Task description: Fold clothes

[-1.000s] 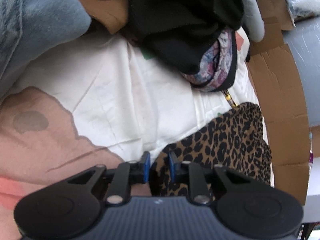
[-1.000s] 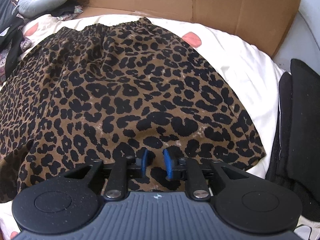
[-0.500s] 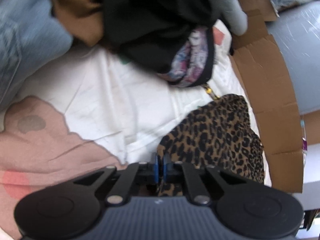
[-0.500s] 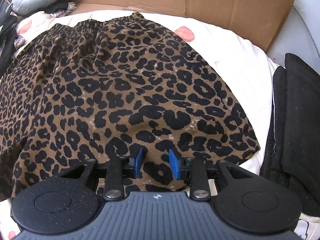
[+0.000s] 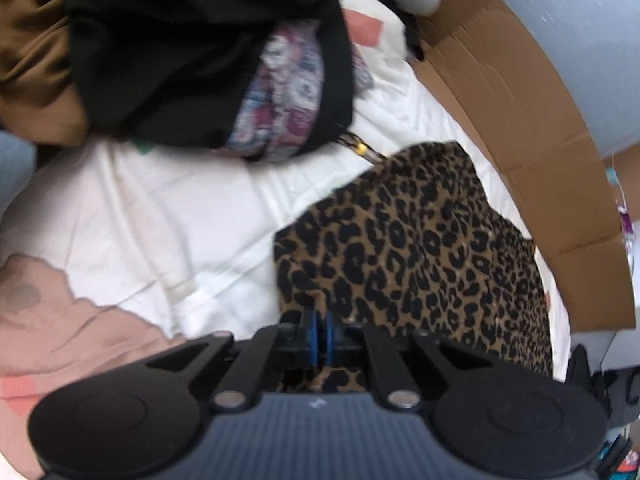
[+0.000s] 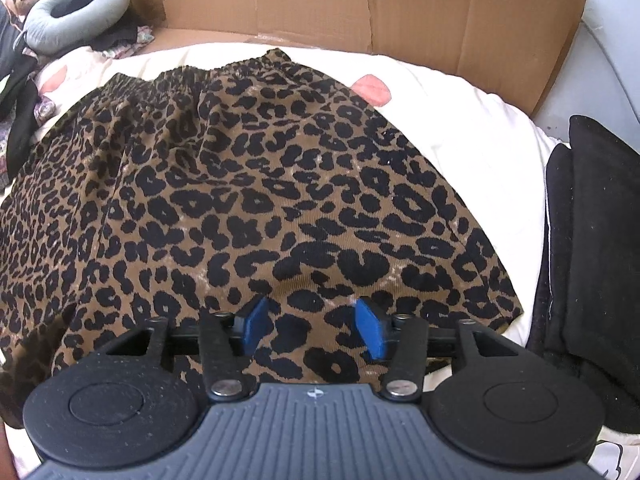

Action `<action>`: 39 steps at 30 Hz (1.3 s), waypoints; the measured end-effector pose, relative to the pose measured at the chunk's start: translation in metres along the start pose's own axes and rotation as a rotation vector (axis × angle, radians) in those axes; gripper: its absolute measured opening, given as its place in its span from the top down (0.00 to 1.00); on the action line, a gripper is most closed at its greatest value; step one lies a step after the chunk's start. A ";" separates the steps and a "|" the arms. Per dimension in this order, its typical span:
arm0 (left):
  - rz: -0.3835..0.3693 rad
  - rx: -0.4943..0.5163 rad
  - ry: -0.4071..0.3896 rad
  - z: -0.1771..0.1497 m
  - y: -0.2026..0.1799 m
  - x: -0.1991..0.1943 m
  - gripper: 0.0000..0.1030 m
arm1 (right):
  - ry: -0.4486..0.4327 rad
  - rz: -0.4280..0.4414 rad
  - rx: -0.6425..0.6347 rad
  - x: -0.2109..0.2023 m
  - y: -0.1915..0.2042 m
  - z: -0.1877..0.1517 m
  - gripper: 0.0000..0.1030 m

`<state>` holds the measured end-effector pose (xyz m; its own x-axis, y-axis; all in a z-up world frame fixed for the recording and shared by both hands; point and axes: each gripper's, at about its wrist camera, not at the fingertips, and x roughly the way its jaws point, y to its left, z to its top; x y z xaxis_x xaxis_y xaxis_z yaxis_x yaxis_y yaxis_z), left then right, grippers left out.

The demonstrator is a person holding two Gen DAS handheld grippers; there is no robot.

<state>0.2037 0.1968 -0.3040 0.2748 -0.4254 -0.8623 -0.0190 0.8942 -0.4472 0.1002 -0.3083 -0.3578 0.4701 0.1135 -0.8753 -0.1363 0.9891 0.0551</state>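
Left gripper [image 5: 319, 334] clamped on the leopard skirt [image 5: 420, 248] edge, corner lifted off the white sheet [image 5: 168, 216]. Right gripper [image 6: 312, 326] jaws opening over the skirt hem, pads clear of the fabric. Cardboard [image 6: 360, 4] beyond the waistband.

A leopard-print skirt [image 6: 248, 184] lay spread across the middle of the frame on a white bed, its gathered elastic waistband toward the top, one corner lifted.

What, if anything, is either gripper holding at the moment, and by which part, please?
The left gripper is shut on an edge of the leopard-print skirt. The right gripper holds nothing: its jaws are opening above the skirt's hem.
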 end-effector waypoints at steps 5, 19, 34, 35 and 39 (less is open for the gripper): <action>-0.003 0.056 0.040 0.002 -0.022 0.010 0.95 | -0.011 0.020 0.005 -0.001 0.003 0.006 0.45; -0.093 0.196 0.108 0.008 -0.095 0.041 0.95 | -0.048 0.286 -0.085 -0.005 0.055 0.036 0.45; -0.227 0.327 0.212 -0.024 -0.165 0.070 0.95 | -0.031 0.490 -0.153 -0.007 0.116 0.057 0.46; -0.231 0.339 0.217 -0.027 -0.169 0.072 0.95 | -0.024 0.499 -0.148 -0.006 0.117 0.056 0.46; -0.234 0.366 0.235 -0.033 -0.181 0.078 0.95 | -0.008 0.518 -0.138 -0.002 0.122 0.057 0.46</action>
<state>0.1964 -0.0025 -0.2980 0.0058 -0.6029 -0.7978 0.3680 0.7431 -0.5589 0.1322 -0.1830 -0.3223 0.3173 0.5850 -0.7464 -0.4651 0.7819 0.4151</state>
